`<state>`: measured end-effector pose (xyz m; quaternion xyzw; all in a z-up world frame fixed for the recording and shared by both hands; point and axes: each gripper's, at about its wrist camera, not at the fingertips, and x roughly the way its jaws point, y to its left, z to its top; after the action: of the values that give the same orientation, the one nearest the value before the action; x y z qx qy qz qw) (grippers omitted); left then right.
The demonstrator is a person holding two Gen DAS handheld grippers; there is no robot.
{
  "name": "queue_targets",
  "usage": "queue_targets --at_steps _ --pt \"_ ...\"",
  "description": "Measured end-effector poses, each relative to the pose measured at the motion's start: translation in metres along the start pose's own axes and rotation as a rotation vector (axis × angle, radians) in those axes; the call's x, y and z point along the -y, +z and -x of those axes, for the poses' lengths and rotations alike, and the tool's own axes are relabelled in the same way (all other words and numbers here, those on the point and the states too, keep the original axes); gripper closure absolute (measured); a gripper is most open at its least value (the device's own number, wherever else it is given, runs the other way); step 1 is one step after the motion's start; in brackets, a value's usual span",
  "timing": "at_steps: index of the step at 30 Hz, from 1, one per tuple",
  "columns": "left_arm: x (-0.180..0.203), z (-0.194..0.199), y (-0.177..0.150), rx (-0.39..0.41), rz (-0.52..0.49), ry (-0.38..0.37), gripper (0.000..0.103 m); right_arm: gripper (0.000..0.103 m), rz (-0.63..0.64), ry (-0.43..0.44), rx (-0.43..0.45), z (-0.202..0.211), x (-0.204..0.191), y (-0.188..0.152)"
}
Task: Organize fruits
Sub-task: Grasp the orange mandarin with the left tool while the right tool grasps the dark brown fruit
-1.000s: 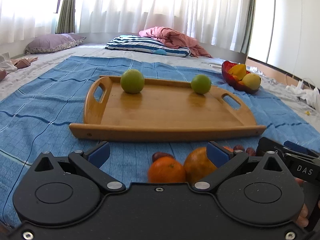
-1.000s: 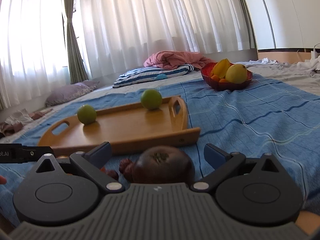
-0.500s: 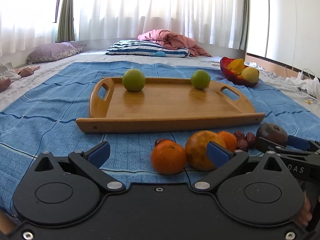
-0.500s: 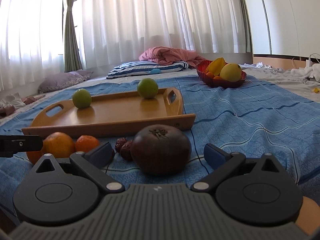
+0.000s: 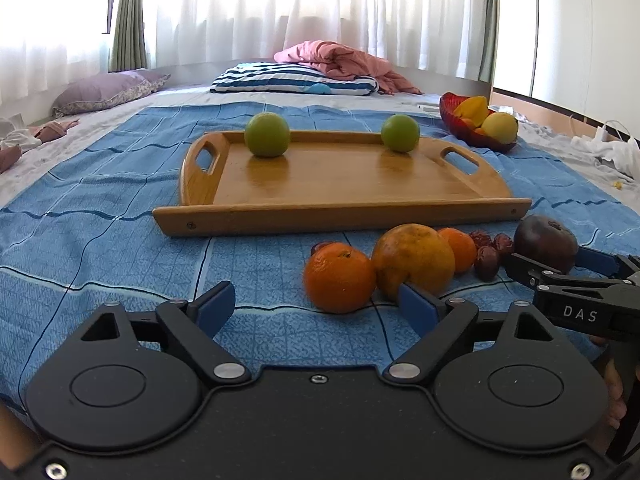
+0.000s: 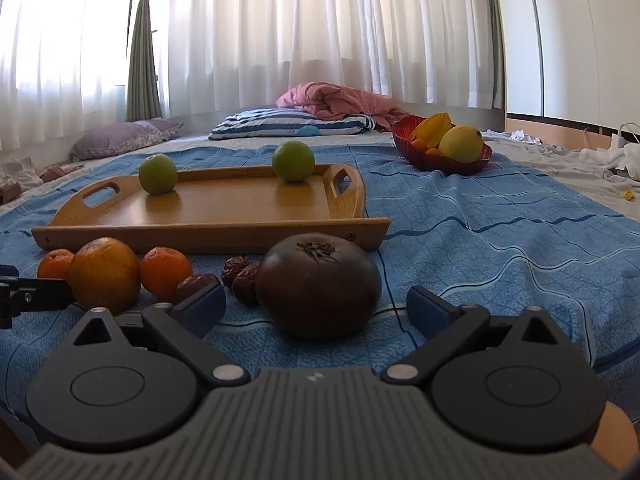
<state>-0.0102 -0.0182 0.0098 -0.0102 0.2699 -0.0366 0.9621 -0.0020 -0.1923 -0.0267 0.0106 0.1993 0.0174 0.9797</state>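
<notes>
A wooden tray (image 5: pixel 344 216) lies on the blue bedspread with two green fruits (image 5: pixel 267 135) (image 5: pixel 400 133) at its far edge. In front of it sit a small orange (image 5: pixel 339 278), a big orange (image 5: pixel 414 258), another small orange (image 5: pixel 460 248), several dates (image 5: pixel 486 254) and a dark round fruit (image 6: pixel 318 284). My left gripper (image 5: pixel 316 306) is closing its jaws; the near small orange lies just ahead between the tips, untouched. My right gripper (image 6: pixel 318 308) is open around the dark fruit, pads clear of it.
A red bowl (image 6: pixel 440 162) holding yellow fruit stands at the back right on the bedspread. Pillows and a pink blanket (image 5: pixel 340 60) lie beyond the tray. White clothes (image 5: pixel 608 148) are bunched at the far right. Open bedspread stretches left of the oranges.
Both grippers have drawn back from the fruit row, which now sits farther ahead in each view. The left jaws have narrowed a little. The right view has rolled level.
</notes>
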Motion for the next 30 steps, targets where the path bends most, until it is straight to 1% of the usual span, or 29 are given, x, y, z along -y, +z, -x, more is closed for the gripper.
queue_targets --at_steps 2,4,7,10,16,20,22,25,27,30 --pt "-0.0001 0.0 -0.0003 0.004 -0.006 -0.007 0.024 0.003 0.005 -0.001 -0.006 -0.0007 -0.0006 -0.0007" --pt "-0.0002 -0.0006 -0.0004 0.0 -0.009 -0.016 0.036 0.004 0.02 -0.005 -0.009 -0.0009 -0.0026 -0.0019" --pt "-0.0005 -0.0019 -0.0004 -0.004 -0.006 -0.019 0.044 0.006 0.016 0.003 -0.009 -0.0012 -0.0029 -0.0013" --pt "-0.0004 -0.0022 -0.0002 0.003 -0.002 -0.016 0.048 0.007 0.02 0.003 -0.009 -0.0013 -0.0034 -0.0016" --pt "0.0022 -0.0049 0.0031 0.026 -0.017 -0.003 0.05 0.009 0.023 0.009 -0.01 -0.0013 -0.0033 -0.0014" --pt "-0.0003 -0.0078 0.0052 0.026 0.011 -0.008 0.051 0.01 0.024 0.008 -0.009 -0.0013 -0.0031 -0.0014" --pt "-0.0017 -0.0075 0.0055 0.032 0.032 -0.01 0.058 0.011 0.024 0.007 -0.008 -0.0013 -0.0032 -0.0013" --pt "0.0029 -0.0038 0.0061 0.067 0.021 0.031 0.064 0.012 0.022 0.007 -0.007 -0.0013 -0.0028 -0.0007" --pt "0.0067 -0.0021 0.0067 0.086 -0.002 0.052 0.065 0.014 0.022 0.006 -0.006 -0.001 -0.0028 -0.0008" --pt "0.007 -0.0045 0.0069 0.072 0.001 0.039 0.065 0.018 0.019 0.002 -0.003 -0.0006 -0.0018 -0.0003"
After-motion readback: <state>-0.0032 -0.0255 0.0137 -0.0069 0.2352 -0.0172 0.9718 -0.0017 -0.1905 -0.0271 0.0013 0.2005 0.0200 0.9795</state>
